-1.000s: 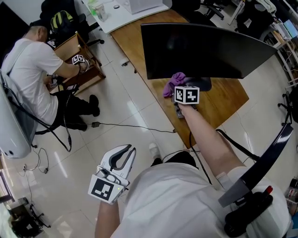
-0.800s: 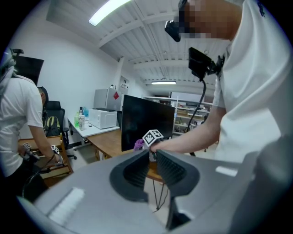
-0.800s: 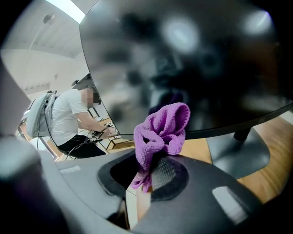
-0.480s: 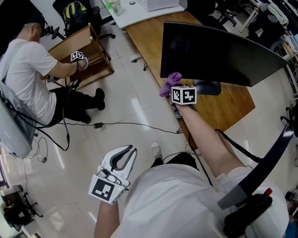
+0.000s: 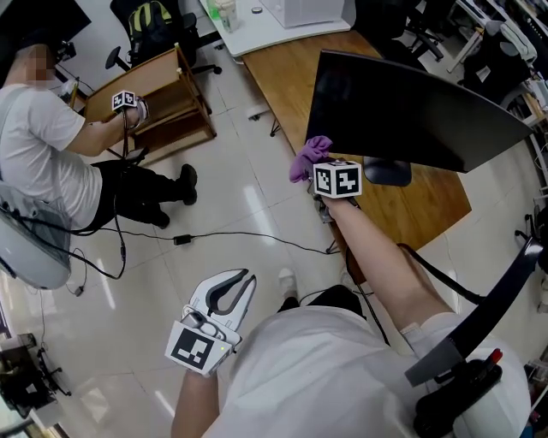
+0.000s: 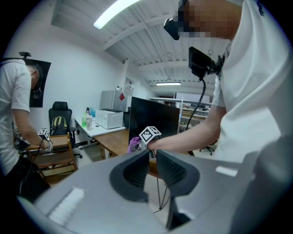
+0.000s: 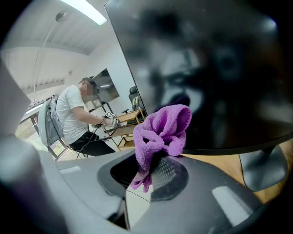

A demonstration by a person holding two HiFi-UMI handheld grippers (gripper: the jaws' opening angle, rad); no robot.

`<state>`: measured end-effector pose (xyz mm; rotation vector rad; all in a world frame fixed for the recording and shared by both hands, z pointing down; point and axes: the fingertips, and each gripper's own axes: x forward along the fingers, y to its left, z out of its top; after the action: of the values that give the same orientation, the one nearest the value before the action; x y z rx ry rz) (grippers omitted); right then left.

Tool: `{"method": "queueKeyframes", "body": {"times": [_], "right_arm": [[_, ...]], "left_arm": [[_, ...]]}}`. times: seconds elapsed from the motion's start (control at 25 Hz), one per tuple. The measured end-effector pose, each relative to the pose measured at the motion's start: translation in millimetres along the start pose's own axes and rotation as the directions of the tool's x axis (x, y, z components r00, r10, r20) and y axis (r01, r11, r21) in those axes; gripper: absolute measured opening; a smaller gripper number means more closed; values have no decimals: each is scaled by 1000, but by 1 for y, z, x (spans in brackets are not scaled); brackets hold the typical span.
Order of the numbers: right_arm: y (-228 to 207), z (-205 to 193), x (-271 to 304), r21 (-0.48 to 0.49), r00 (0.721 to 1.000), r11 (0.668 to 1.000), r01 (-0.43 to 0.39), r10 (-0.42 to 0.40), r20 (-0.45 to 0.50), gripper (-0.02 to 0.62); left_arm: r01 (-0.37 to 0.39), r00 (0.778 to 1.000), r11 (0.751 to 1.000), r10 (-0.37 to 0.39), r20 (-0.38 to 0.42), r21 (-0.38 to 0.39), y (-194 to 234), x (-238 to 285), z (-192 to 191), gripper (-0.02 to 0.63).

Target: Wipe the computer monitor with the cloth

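The black monitor stands on a wooden desk, its dark screen filling the right gripper view. My right gripper is shut on a bunched purple cloth, held at the screen's lower left corner. In the right gripper view the cloth sticks up from the jaws just in front of the glass; I cannot tell whether it touches. My left gripper hangs low over the floor, shut and holding nothing, far from the monitor. Its view shows the jaws, the monitor and the cloth beyond.
The monitor's stand base sits on the desk behind my right gripper. A person sits on the floor at left by a wooden shelf. A cable crosses the tiled floor. A white table stands at the back.
My right gripper has slid the cloth leftward along the monitor's lower edge to its left corner. The head view has shifted. The left gripper has not moved.
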<state>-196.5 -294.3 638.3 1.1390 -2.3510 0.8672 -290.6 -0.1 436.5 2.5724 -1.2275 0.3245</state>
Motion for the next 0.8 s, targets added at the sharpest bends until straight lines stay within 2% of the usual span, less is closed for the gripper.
{"method": "queueKeyframes", "body": {"times": [0.32,0.8], "right_arm": [[19,26,-16,-29,999,999,-34,35,36,57],[62,99,-57,-97,986,990,-100,112,126,57]], "left_arm": [[24,1000,1000,-25,16,8,-1,7,2,71],[74,996,997,-75,57,25,1,18,8,71]]}}
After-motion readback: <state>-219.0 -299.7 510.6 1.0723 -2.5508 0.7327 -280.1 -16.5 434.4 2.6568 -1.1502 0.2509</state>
